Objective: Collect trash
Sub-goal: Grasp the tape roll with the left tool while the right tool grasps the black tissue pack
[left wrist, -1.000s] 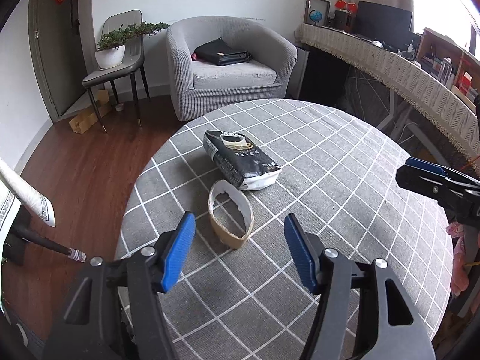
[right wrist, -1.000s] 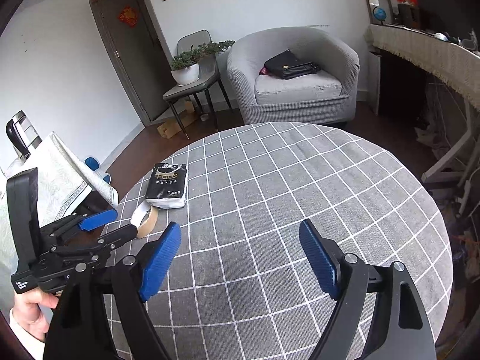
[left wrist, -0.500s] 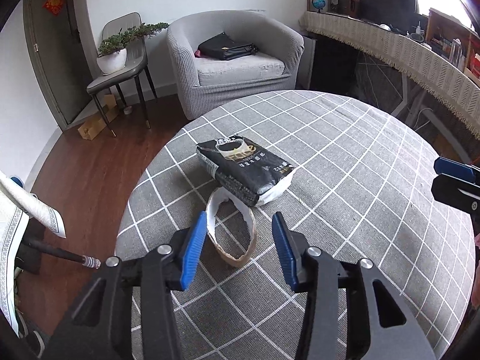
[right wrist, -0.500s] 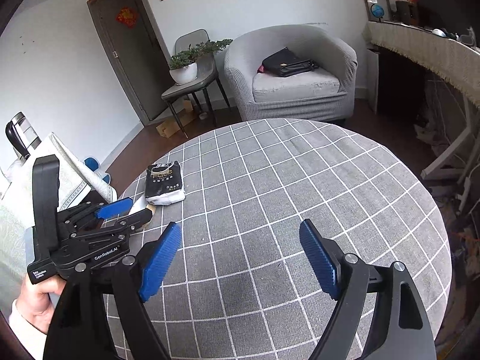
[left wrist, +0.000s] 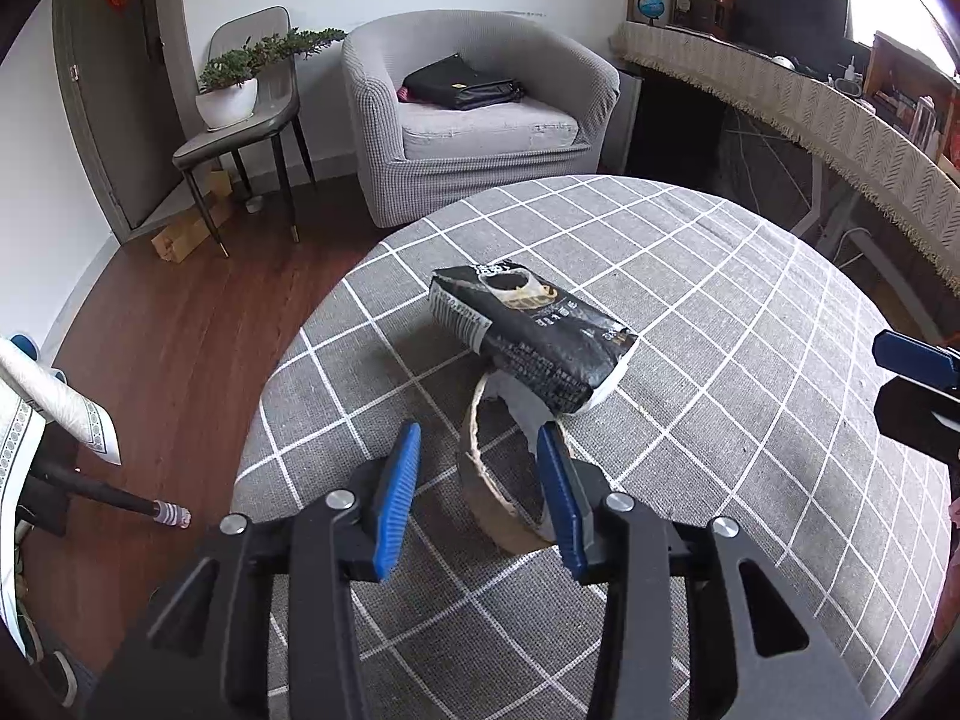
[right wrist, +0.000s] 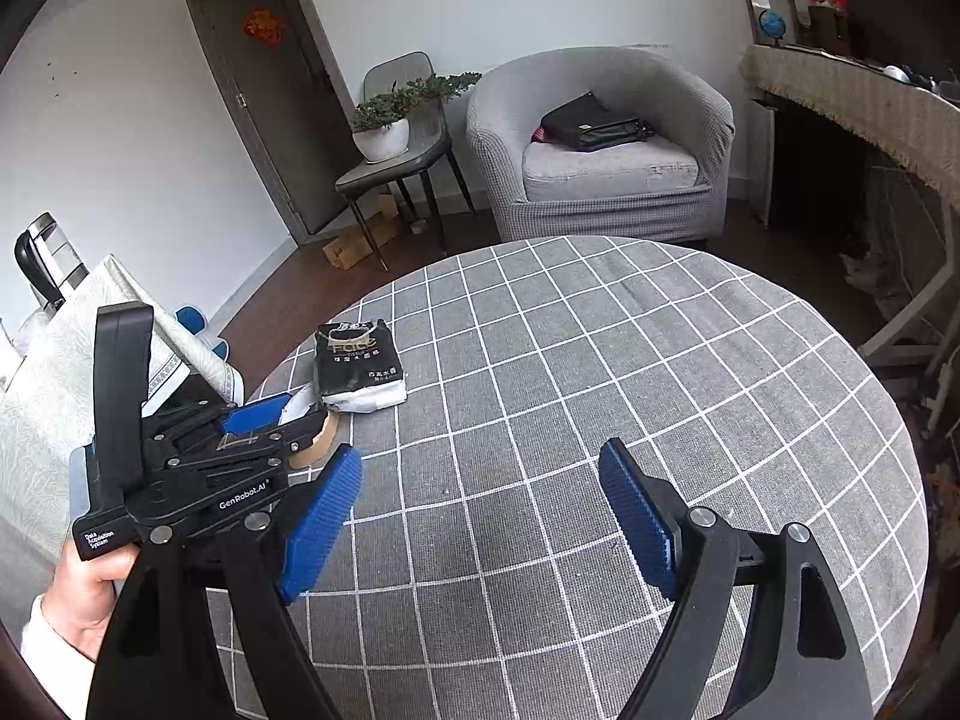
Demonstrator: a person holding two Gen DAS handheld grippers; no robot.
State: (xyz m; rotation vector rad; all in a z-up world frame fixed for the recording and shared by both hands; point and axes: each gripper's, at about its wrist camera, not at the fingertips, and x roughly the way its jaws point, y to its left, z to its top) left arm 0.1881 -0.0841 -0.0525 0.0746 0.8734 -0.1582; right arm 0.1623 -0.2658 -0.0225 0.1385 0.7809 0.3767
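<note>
A flattened brown cardboard ring [left wrist: 489, 498] lies on the grey checked tablecloth [left wrist: 720, 360], its far end under a black tissue pack [left wrist: 534, 330]. My left gripper [left wrist: 480, 480] is half closed around the near part of the ring, the blue fingers either side; the right finger touches its edge. In the right wrist view the left gripper [right wrist: 282, 420] sits over the ring [right wrist: 321, 435] next to the tissue pack [right wrist: 359, 366]. My right gripper [right wrist: 480, 510] is open and empty above the table's middle.
A grey armchair [left wrist: 474, 114] with a black bag stands beyond the table. A chair with a potted plant [left wrist: 231, 96] is at the left. A long desk [left wrist: 810, 102] runs along the right. The table's left edge drops to wood floor.
My left gripper has moved forward and down over the cardboard ring and its fingers have narrowed around it. The right gripper has stayed open and nearly still.
</note>
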